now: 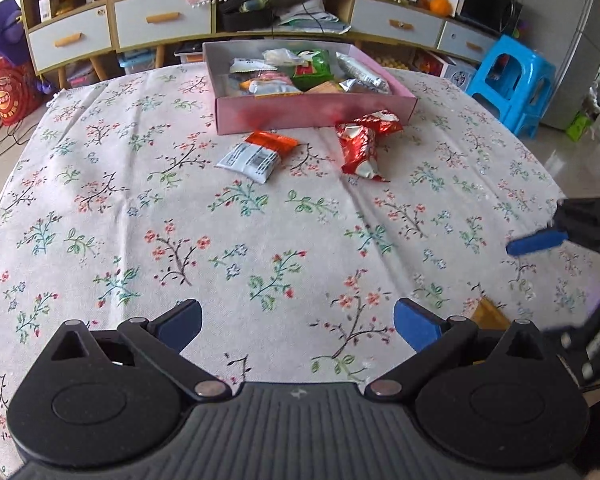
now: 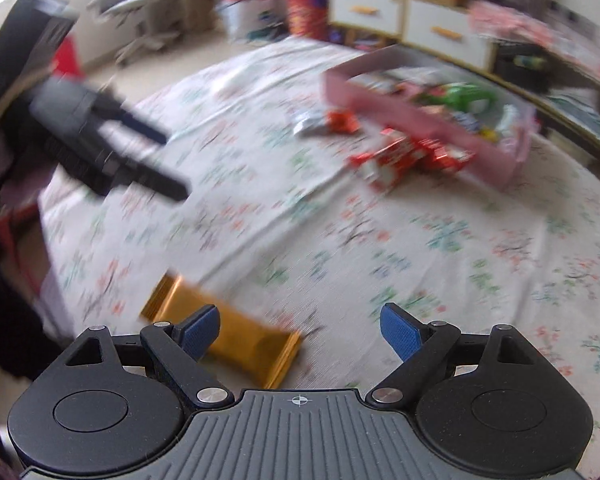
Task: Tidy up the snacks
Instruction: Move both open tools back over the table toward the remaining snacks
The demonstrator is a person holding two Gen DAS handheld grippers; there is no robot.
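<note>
A gold snack packet (image 2: 224, 340) lies flat on the floral tablecloth (image 1: 260, 220) just beside the wide-open, empty right gripper (image 2: 300, 330), while two red packets (image 1: 362, 144) and an orange-white one (image 1: 256, 154) rest before the pink box (image 1: 312, 108), the left gripper (image 1: 298, 324) likewise spread and empty

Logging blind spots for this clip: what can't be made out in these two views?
- Gold packet: left wrist view, mostly hidden behind the left gripper; its print is smeared in the right wrist view.
- Pink box contents: right wrist view, motion blur.
- Right gripper: left wrist view, cut off by the edge.
</note>
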